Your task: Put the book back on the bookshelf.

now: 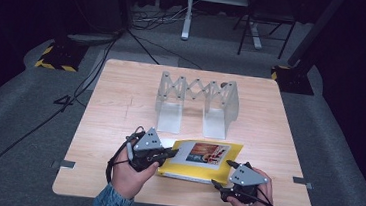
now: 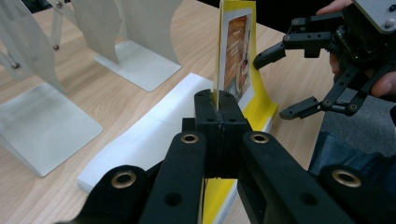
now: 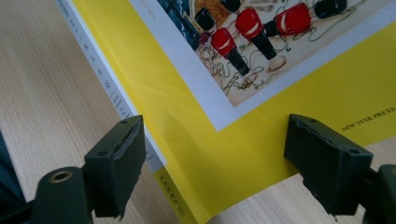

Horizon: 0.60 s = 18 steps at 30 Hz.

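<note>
Quick count of what's on the light wooden table (image 1: pixel 121 92): one yellow paperback book with a white-framed picture on its cover (image 1: pixel 201 160), and one clear plastic expanding book rack (image 1: pixel 197 104) with two flat foot plates. Two black two-jaw grippers, the left gripper (image 1: pixel 169 153) and the right gripper (image 1: pixel 221 175), each topped by one grey three-cornered plate. Two hands holding them.

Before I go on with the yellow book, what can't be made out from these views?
- Yellow paperback book: its left edge in the high view, hidden behind the left gripper.
- Spine lettering: too small in the right gripper view.
- Cover picture: cut off by the top edge there.
</note>
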### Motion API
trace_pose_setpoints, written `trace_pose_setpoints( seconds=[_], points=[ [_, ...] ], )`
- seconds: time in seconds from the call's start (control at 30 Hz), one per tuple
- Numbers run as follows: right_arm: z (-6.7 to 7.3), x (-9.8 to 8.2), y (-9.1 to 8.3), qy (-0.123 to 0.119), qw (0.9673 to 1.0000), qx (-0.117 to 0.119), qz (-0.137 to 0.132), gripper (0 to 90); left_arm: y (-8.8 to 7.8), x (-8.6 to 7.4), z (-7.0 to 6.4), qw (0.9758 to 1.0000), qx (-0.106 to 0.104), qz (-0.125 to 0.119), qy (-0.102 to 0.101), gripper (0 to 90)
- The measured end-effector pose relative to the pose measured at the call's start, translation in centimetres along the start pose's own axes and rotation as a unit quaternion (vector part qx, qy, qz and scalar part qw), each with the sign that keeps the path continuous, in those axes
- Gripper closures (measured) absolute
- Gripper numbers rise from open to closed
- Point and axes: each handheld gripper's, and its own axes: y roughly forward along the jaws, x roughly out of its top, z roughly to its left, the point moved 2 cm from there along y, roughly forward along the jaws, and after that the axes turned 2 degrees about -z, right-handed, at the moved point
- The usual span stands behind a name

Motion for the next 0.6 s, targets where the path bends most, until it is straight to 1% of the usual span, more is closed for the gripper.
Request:
trace_pose_setpoints(
  seconds=[0.13, 0.17, 0.23, 0.27, 0.3, 0.33, 0.43, 0.6],
  points=[
    [0.3, 0.3, 0.3, -0.007, 0.9999, -0.008, -0.010, 21.0, -0.4, 0.3, 0.2, 1.0000, 0.001, -0.004, 0.000, 89.6],
    [0.4, 0.4, 0.4, -0.005, 0.9998, -0.010, -0.015, 21.0, -0.5, 0.4, 0.3, 1.0000, 0.000, -0.005, -0.002, 89.6],
    [0.8, 0.4, 0.7, -0.004, 0.9998, -0.009, -0.018, 21.0, -0.6, 0.5, 0.5, 1.0000, 0.000, -0.007, -0.004, 89.6],
    [0.9, 0.4, 0.8, -0.007, 0.9998, -0.008, -0.018, 21.2, -0.6, 0.6, 0.6, 1.0000, 0.001, -0.007, -0.003, 89.7],
    [1.0, 0.4, 0.9, -0.009, 0.9998, -0.008, -0.019, 21.2, -0.5, 0.6, 0.7, 0.9999, -0.001, -0.008, -0.008, 89.6],
    [1.2, 0.5, 1.1, -0.007, 0.9997, -0.005, -0.022, 21.1, -0.5, 0.7, 0.8, 1.0000, -0.001, -0.005, -0.003, 89.6],
    [1.5, 0.6, 1.5, -0.014, 0.9996, -0.004, -0.026, 20.8, -0.3, 1.1, 1.1, 1.0000, -0.006, 0.003, -0.007, 89.6],
    [1.8, 0.8, 2.0, -0.026, 0.9990, -0.017, -0.034, 19.3, 0.0, 1.9, 1.8, 0.9998, -0.017, 0.003, -0.007, 89.6]
  ],
)
